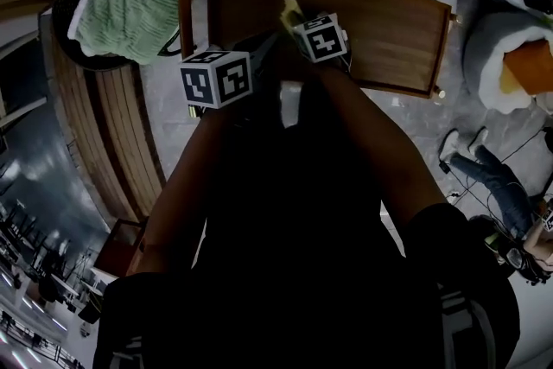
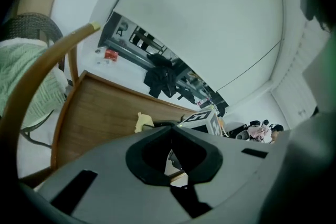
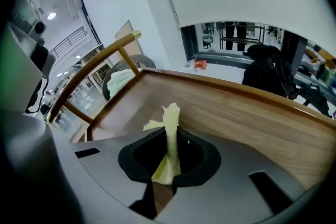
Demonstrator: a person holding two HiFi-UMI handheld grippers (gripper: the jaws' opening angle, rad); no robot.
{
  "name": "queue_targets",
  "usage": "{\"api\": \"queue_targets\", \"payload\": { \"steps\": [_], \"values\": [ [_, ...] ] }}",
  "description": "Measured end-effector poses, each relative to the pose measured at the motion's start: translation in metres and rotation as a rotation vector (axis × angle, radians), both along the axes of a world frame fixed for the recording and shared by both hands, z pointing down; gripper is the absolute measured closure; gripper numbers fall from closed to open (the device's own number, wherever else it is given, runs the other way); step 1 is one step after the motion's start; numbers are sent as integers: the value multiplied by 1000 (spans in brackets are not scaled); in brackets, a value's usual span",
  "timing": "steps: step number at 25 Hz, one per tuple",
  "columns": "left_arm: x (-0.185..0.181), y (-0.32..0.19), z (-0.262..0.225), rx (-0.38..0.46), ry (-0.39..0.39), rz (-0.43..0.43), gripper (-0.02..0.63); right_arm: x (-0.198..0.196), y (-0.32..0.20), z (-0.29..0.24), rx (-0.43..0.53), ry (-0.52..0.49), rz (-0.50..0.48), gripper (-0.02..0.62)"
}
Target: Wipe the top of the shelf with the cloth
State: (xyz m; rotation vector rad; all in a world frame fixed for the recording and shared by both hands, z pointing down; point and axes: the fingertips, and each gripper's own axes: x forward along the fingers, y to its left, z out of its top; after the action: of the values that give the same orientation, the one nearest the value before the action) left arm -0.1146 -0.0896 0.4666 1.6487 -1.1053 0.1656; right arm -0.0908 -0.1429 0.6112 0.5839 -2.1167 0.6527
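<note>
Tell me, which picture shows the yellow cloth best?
The right gripper view: the yellow cloth stands up in the middle, pinched by the right gripper. The head view shows only its tip beside a marker cube. The left gripper view shows a small crumpled bit.

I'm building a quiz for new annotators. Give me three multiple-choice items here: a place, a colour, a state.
1. Where is the yellow cloth? A) on the floor B) in the right gripper C) on the wall
2. The fabric left of the shelf is: A) red B) green C) blue
3. The left gripper has its jaws: A) together, empty B) wide apart C) on a bottle
Answers: B, pinched between those jaws; B, plainly green; A, they meet with nothing between.
</note>
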Motion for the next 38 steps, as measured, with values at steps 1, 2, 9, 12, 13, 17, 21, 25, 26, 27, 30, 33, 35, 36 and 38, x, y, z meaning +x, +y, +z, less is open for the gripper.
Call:
{"api": "queue_targets", "payload": {
  "steps": [1, 2, 9, 12, 13, 17, 21, 25, 26, 27, 30, 33, 35, 36, 38],
  "values": [
    [10, -2, 2, -3, 7, 11, 594, 12, -3, 0, 4, 5, 9, 548],
    [21, -4, 3, -5, 13, 23, 594, 25, -6, -1, 10, 12, 15, 548],
    [90, -24, 3, 10, 18, 110, 594, 113, -29, -6, 43, 41, 89, 548],
    [114, -30, 2, 15, 26, 138, 594, 149, -38, -9, 55, 57, 133, 548],
    [122, -31, 2, 14, 31, 147, 594, 163, -40, -9, 55, 68, 149, 548],
    [154, -33, 1, 3, 60, 182, 594, 220, -52, -11, 77, 116, 213, 548],
    [177, -44, -8, 29, 52, 209, 594, 264, -62, -14, 86, 163, 249, 548],
    [191, -51, -15, 51, 40, 216, 594, 301, -69, -13, 87, 202, 306, 548],
    [194, -51, -16, 53, 39, 217, 594, 311, -70, -13, 86, 222, 328, 548],
    [196, -50, -17, 54, 38, 219, 594, 321, -72, -13, 89, 248, 351, 548],
    [200, -46, -22, 55, 30, 225, 594, 348, -79, -21, 117, 333, 427, 548],
    [200, -42, -28, 62, 19, 223, 594, 364, -83, -23, 122, 385, 479, 548],
    [200, -41, -31, 71, 8, 220, 594, 372, -84, -24, 122, 404, 504, 548],
    [198, -40, -31, 73, 2, 217, 594, 374, -84, -24, 124, 413, 514, 548],
    [194, -38, -29, 70, -10, 209, 594, 379, -85, -25, 131, 433, 536, 548]
  ]
}}
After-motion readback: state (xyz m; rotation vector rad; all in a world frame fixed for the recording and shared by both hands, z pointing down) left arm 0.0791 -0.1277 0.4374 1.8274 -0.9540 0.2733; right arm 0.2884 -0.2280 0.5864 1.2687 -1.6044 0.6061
